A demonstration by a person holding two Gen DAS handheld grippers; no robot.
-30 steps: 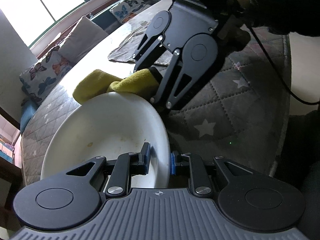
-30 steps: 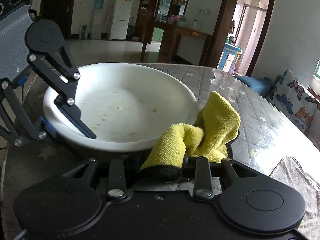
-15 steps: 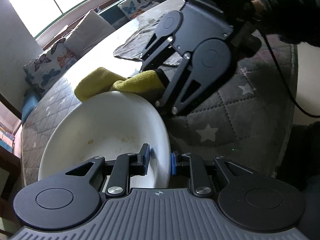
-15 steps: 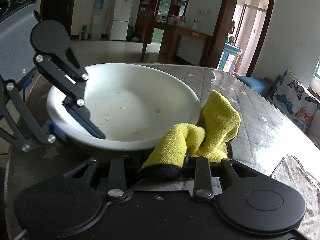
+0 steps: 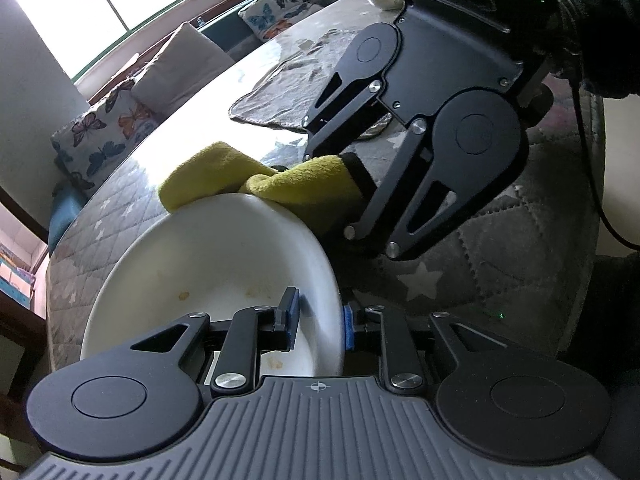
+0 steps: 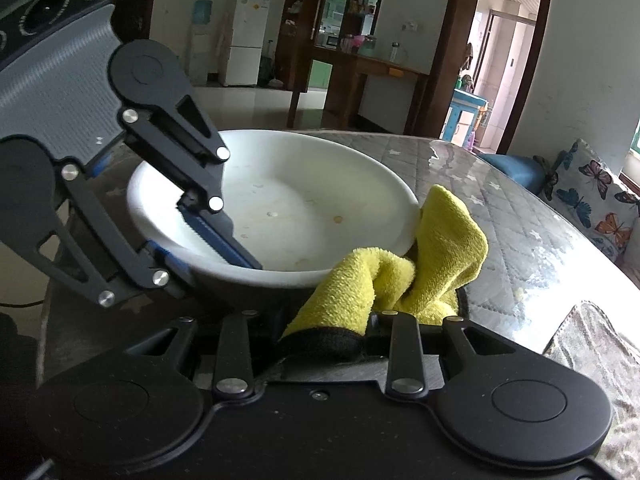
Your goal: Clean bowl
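At the lower centre of the left wrist view, the left gripper is clamped on the rim of the white bowl, one blue pad inside the wall and the other outside. The bowl sits on the quilted table cover, filling the lower left of that frame and the centre of the right wrist view.

The right gripper is closed on a folded yellow cloth. In the right wrist view the cloth lies at lower centre-right, just beside the bowl's near rim and touching its outer wall; none of it is inside the bowl.

Progress, as a judgement: the setup is done (bowl steadied, cloth in hand), but wiping has not visibly begun. Small brownish specks and faint smears remain on the inner surface. All of the cleaning appears left to do.

Against the frame one second earlier: the bowl sits further right and higher in the right wrist view, and the left gripper's linkage looms larger at the left of that frame. In the left wrist view the right gripper and cloth appear larger and closer to the bowl's far rim. The two tools have converged. The grip on the rim and on the cloth is unchanged. A grey rag lies at upper centre of the left view, untouched.
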